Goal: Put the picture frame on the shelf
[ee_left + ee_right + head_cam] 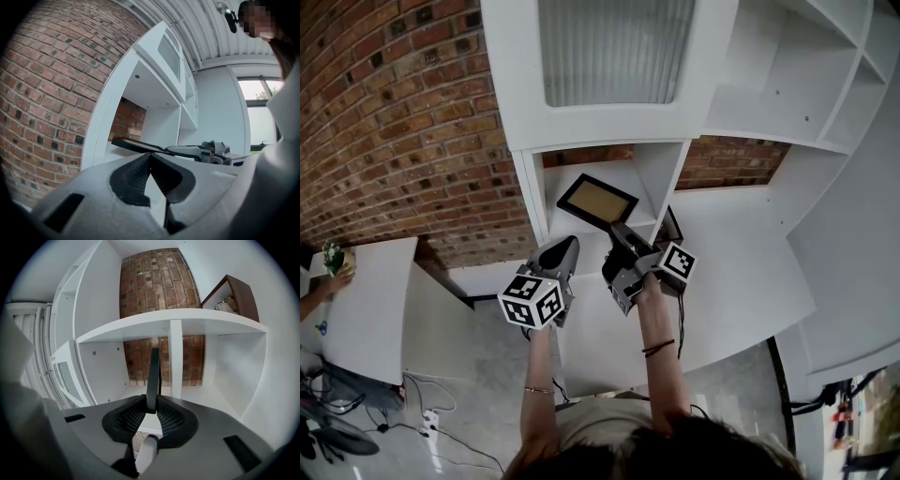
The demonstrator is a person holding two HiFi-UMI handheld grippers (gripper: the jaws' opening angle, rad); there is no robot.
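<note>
About halfway, by the look of it: right gripper (151,405) clamped on the edge of the picture frame (153,373), which is held out straight ahead of its jaws into the open shelf (159,323) bay, not yet set down (setting down and release left to do). Left gripper (150,158) closed on nothing, just beside the right. Only in the head view: the frame's pale face. Only in the left gripper view: its flat, side-on profile.

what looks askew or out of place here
Only the picture frame: it hangs tilted in the air at the shelf opening, pinched by one edge in the right gripper, not set down. Nothing looks spilled or damaged.
</note>
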